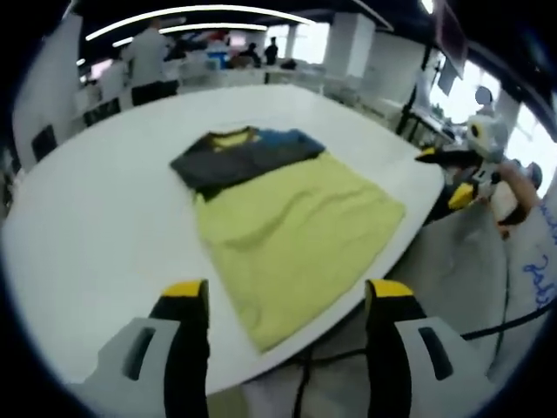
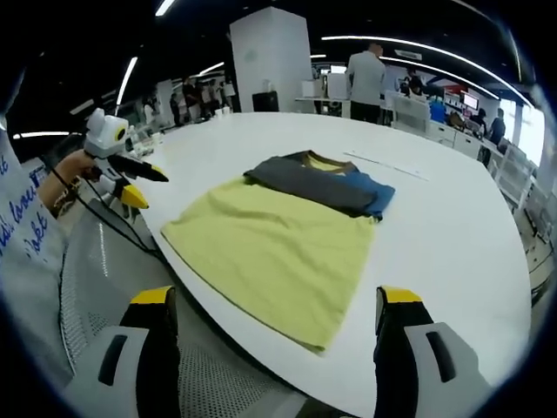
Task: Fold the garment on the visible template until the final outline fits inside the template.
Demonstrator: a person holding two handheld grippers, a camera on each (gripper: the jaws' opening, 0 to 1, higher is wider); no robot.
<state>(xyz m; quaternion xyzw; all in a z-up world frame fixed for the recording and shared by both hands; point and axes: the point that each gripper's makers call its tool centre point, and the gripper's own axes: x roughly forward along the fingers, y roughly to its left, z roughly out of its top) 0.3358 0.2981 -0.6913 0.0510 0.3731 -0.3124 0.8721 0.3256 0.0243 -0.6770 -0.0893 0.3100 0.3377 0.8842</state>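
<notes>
Only garment (image 1: 287,226) hem overhangs table (image 1: 96,226).

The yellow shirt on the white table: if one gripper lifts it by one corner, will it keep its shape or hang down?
The yellow shirt would probably hang limp, since it lies flat with soft wrinkles like thin cloth. It looks light, so one gripper could likely raise it. Its lower hem lies near the edge of the white table, so a push might slide it off.

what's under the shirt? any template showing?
The yellow shirt lies flat on the white table, sleeves folded over its top. No template outline shows around it; whatever sits beneath is covered by the fabric.
</notes>
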